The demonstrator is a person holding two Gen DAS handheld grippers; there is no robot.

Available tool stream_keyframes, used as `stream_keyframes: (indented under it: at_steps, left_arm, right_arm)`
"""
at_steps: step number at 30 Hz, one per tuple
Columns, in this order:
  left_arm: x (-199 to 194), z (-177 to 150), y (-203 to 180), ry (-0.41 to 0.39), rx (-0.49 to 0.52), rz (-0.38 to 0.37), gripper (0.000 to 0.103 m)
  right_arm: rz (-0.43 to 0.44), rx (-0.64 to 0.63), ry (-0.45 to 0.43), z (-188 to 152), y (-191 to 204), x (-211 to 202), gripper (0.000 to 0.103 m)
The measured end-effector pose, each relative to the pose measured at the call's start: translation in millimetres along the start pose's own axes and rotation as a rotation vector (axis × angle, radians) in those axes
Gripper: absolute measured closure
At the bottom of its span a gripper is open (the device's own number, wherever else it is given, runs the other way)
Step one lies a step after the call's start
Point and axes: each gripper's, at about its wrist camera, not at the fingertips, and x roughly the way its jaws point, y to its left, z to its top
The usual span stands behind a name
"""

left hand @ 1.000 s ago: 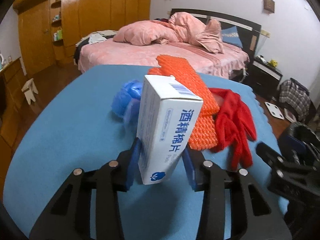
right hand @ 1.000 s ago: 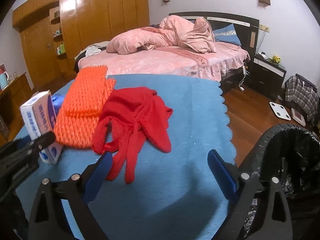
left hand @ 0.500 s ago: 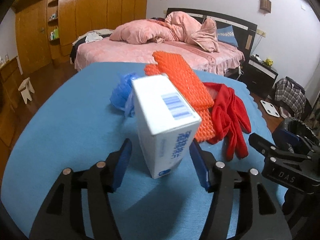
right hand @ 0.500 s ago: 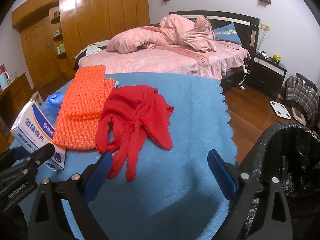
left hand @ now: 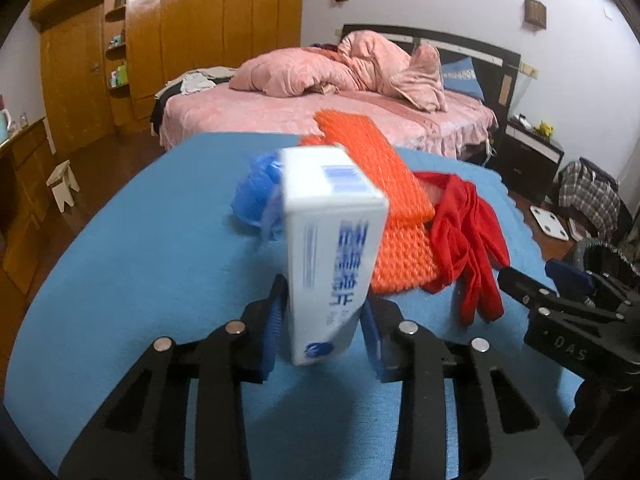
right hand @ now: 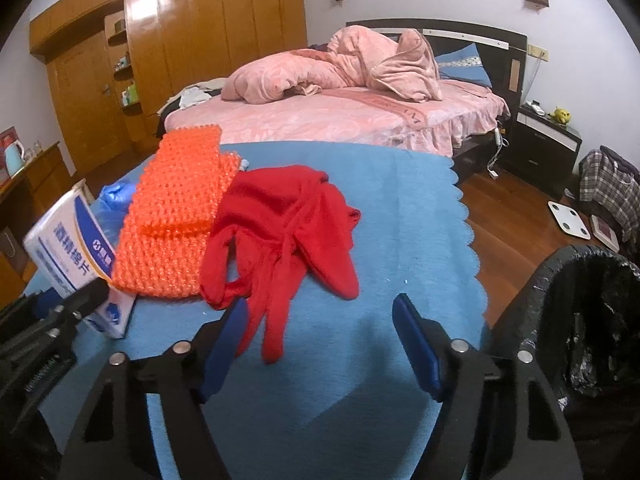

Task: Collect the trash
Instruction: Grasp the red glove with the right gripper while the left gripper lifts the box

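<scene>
**Alcohol-pad box held low in the left claw, bin well off to the right**

The alcohol-pad box [left hand: 334,248] is what we carry at this moment: a white carton with blue print, pinched near its bottom end by the left gripper [left hand: 322,334], whose blue pads press its two side faces. It stands tall above the pads and leans a little toward one o'clock in the left wrist view, its print blurred. From the right wrist view the same box [right hand: 76,256] sits at nine o'clock, raised off the blue tablecloth [right hand: 360,360].

The right gripper [right hand: 316,344] is spread wide and holds nothing; the fingers of the red gloves [right hand: 280,248] lie just ahead of its left pad. Behind them, at eleven o'clock, rests the orange foam netting [right hand: 176,216], with a crumpled blue plastic bag [right hand: 116,196] beyond it. The trash bin [right hand: 592,320], lined in black, waits at three o'clock, beside the table edge.

We judge the main risk to be the low hold. With most of the carton above the pads, a quick swing toward the bin could pivot it out of the grip and drop it on the floor short of the rim. The path also crosses the right gripper, so we could knock the box against it. A thin carton may buckle if we squeeze harder.
</scene>
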Motion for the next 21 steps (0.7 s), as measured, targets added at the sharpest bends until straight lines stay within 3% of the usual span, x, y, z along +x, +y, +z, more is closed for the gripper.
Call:
stream_keyframes:
  at_steps: [8, 13, 21]
  left_arm:
    - [10, -1, 1, 0.029, 0.023, 0.016, 0.071]
    - [26, 1, 8, 0.091, -0.024, 0.012, 0.070]
    - [15, 5, 5, 0.013, -0.009, 0.009, 0.074]
  right_arm:
    - [-0.009, 0.026, -0.002, 9, -8, 12, 0.033]
    - [-0.010, 0.019, 0.001, 10, -8, 14, 0.034]
    - [-0.008, 0.025, -0.008, 13, -9, 17, 0.037]
